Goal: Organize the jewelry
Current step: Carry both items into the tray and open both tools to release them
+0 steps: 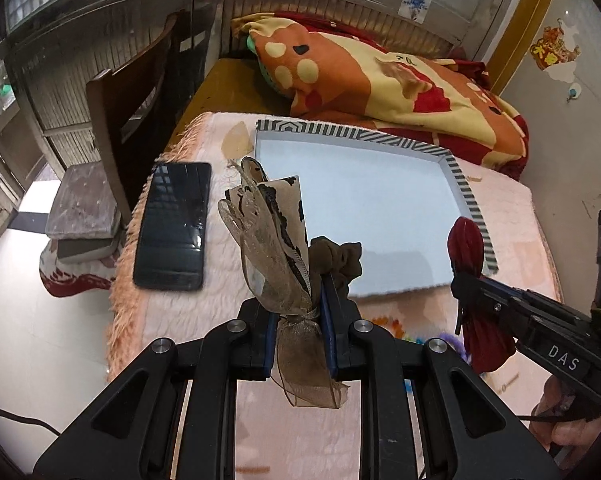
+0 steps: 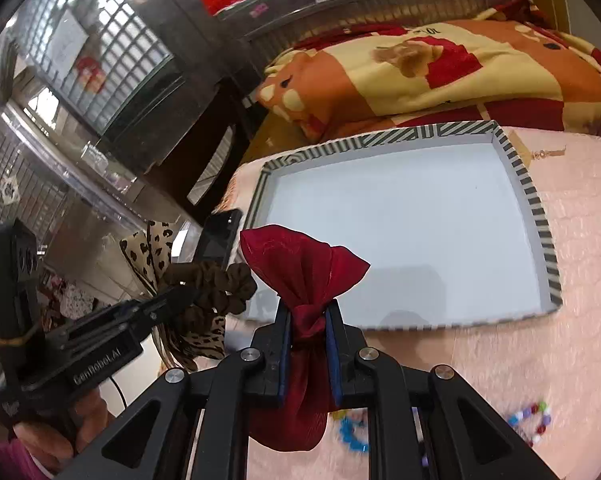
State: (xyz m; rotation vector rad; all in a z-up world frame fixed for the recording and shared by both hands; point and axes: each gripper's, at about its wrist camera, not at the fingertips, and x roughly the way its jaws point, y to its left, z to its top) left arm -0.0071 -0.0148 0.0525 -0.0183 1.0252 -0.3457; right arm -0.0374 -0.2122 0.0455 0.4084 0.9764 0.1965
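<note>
With each claw clamped on a bow, left [image 1: 300, 312] leopard, right [image 2: 308, 344] red, lower both well inside the tray [image 2: 540, 216] before releasing.

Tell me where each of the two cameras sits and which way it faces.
Left wrist: rides the left gripper, looking forward over its leopard-print bow to the striped tray and phone; the right gripper and hand show at right.
Right wrist: rides the right gripper, facing the tray past its red bow; the left gripper shows at left.
Shared: tray, blanket, both bows, pink mat.
</note>
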